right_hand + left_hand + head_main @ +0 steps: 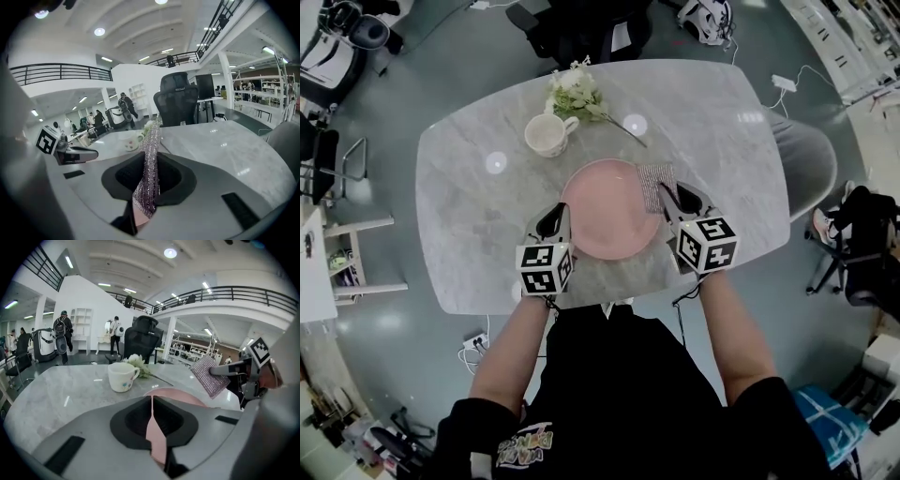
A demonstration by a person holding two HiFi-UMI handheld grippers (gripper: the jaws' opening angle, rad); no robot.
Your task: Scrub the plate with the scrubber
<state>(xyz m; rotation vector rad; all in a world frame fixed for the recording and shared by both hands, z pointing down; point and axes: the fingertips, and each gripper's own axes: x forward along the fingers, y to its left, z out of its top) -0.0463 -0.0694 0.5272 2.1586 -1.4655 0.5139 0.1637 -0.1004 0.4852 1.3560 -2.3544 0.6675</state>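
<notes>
Teamwork is going on: the left hand-held gripper (pixel 555 217) is pinching the pink plate (pixel 609 211) by its rim to keep it still on the worktop (pixel 469 216), while the right hand-held gripper (pixel 670 195) is squeezing the scrubber (pixel 654 185) over its right edge.

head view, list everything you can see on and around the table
table: one, grey-white marble, oval, centre of view
plate: one, pink, table's near half
scrubber: one, silvery mesh, over the plate's right rim
mug: one, cream, beyond the plate
flowers: one sprig, white with green leaves, beyond the mug
office chair: one, black, at the table's far side
grey chair: one, at the table's right end
left gripper: one, grey, shut on the plate's left rim
right gripper: one, grey, shut on the scrubber
</notes>
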